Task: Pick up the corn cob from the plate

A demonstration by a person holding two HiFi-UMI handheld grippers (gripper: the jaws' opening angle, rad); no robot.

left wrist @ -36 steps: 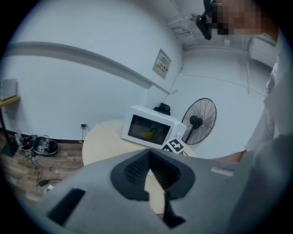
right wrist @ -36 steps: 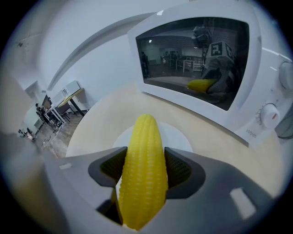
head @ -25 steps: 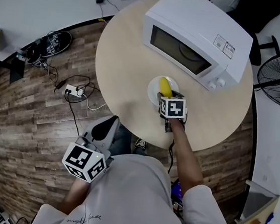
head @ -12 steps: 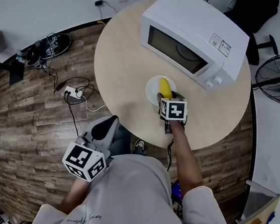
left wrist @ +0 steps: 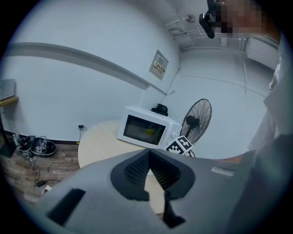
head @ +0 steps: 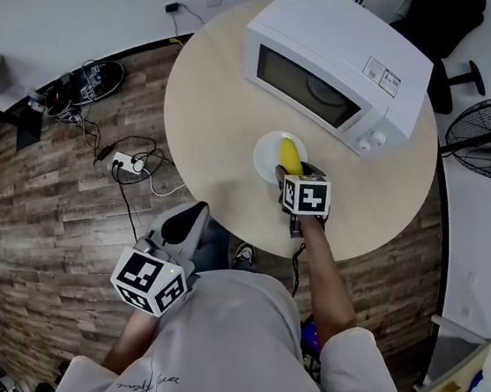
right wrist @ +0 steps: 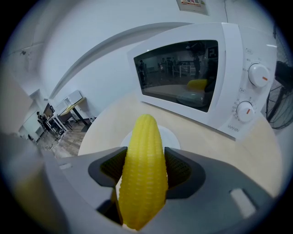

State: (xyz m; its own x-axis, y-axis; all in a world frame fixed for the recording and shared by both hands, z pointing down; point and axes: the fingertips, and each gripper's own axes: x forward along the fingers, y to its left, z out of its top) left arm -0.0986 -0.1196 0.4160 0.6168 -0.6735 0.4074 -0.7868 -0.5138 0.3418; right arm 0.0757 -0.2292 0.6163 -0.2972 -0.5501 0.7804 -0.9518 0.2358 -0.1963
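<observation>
Clamped in the right claw (head: 287, 173): the corn cob (head: 291, 158), gripped on both flanks near mid-length. Lies lengthwise along the jaws, tip aimed at about 11 o'clock in the head view, toward the microwave (head: 333, 59). Sits over the 5 o'clock part of the plate (head: 264, 153) on the counter (head: 213, 98); touching the plate or just clear of it, impossible to tell. Probably calls for a straight lift, no twist. Left claw (head: 184, 227) clenched on nothing, well apart at 7 o'clock, off the counter.
</observation>
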